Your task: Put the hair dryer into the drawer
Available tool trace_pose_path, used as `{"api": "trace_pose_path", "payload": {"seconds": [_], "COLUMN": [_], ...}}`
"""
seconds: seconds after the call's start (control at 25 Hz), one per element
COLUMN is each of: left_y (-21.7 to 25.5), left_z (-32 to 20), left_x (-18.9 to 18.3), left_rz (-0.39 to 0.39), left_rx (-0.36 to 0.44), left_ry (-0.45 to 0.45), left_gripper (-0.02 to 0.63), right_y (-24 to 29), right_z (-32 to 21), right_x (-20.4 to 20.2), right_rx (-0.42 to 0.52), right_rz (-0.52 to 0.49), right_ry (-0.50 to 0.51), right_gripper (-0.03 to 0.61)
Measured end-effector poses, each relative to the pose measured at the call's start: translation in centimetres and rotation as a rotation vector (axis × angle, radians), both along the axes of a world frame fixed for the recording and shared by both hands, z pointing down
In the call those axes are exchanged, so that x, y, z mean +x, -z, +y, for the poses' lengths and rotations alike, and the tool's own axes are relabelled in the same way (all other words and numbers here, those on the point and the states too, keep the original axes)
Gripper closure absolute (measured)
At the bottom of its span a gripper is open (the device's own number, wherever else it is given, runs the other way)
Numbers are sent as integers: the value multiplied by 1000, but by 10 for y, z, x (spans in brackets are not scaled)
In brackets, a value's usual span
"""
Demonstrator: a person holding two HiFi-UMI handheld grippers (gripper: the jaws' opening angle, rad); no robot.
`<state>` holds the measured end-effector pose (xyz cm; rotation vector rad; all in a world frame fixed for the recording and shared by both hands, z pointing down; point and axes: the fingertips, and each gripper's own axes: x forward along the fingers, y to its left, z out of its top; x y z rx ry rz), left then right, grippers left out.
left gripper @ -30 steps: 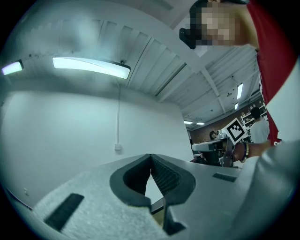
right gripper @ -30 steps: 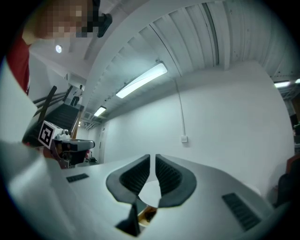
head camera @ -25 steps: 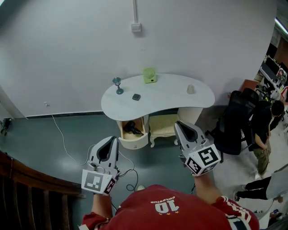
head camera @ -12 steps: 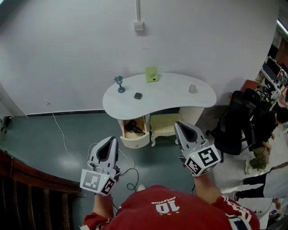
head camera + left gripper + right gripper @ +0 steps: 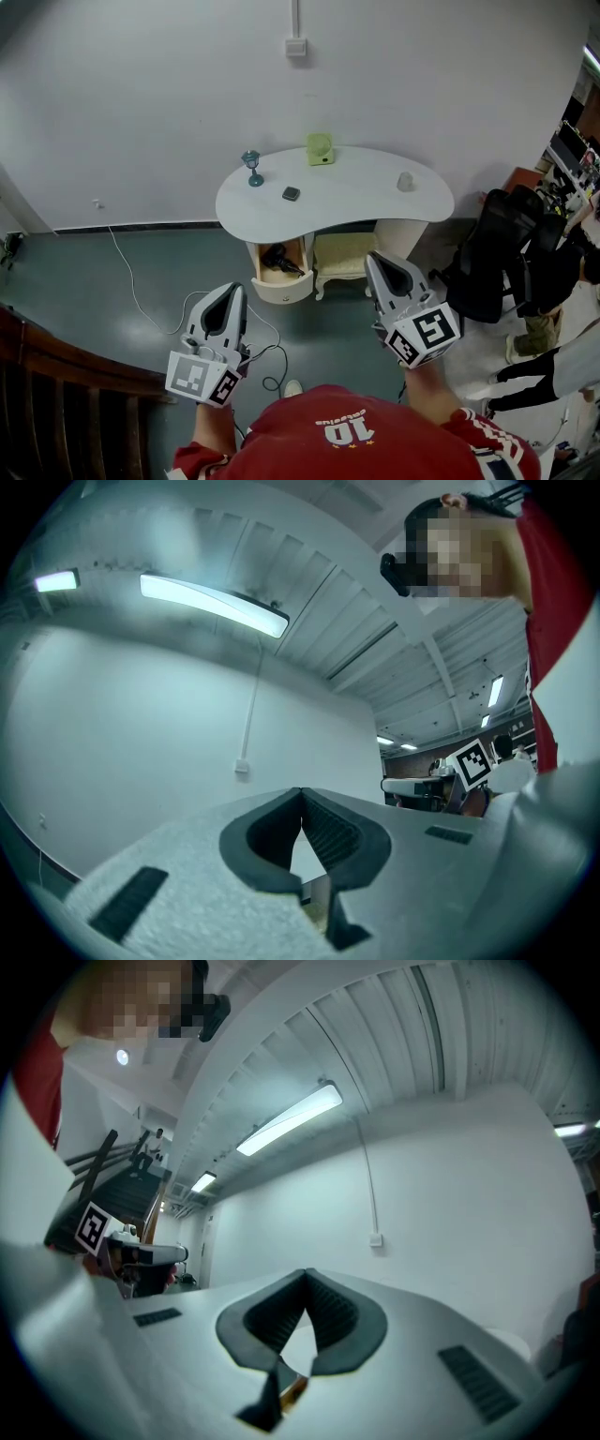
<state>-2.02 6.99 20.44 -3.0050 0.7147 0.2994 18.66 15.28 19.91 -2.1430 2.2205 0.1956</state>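
Note:
The black hair dryer (image 5: pixel 277 259) lies inside the open wooden drawer (image 5: pixel 280 285) under the left end of the white curved desk (image 5: pixel 356 199). Both grippers hover well in front of the desk, apart from it. My left gripper (image 5: pixel 233 291) is shut and holds nothing; its dark pads meet at the tip (image 5: pixel 301 794) in the left gripper view. My right gripper (image 5: pixel 374 258) is also shut and empty, with its pads closed together (image 5: pixel 307 1275). Both gripper views look up at the wall and ceiling, so neither shows the drawer.
On the desk stand a blue goblet (image 5: pixel 251 167), a green box (image 5: pixel 319 148), a small dark square (image 5: pixel 292 193) and a white cup (image 5: pixel 405 181). A cream stool (image 5: pixel 341 259) sits under it. A black office chair (image 5: pixel 500 246) and people are at the right, a cable (image 5: pixel 131 292) on the floor.
The desk and drawer have drifted slightly up and right in the head view. Both grippers keep their places. The person at the right edge has moved further out of view.

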Motion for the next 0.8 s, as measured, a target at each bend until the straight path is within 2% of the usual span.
{"api": "trace_pose_path", "payload": {"seconds": [0.8], "left_y": [-1], "left_z": [-7], "left_x": [-2], "left_rz": [-17], "left_rx": [6], "left_ry": [-5], "left_gripper": [612], "right_y": [0], "right_z": [-5], "right_x": [-4], "right_rx": [-6], "right_rz": [-27], "right_ry": [7], "right_gripper": [575]}}
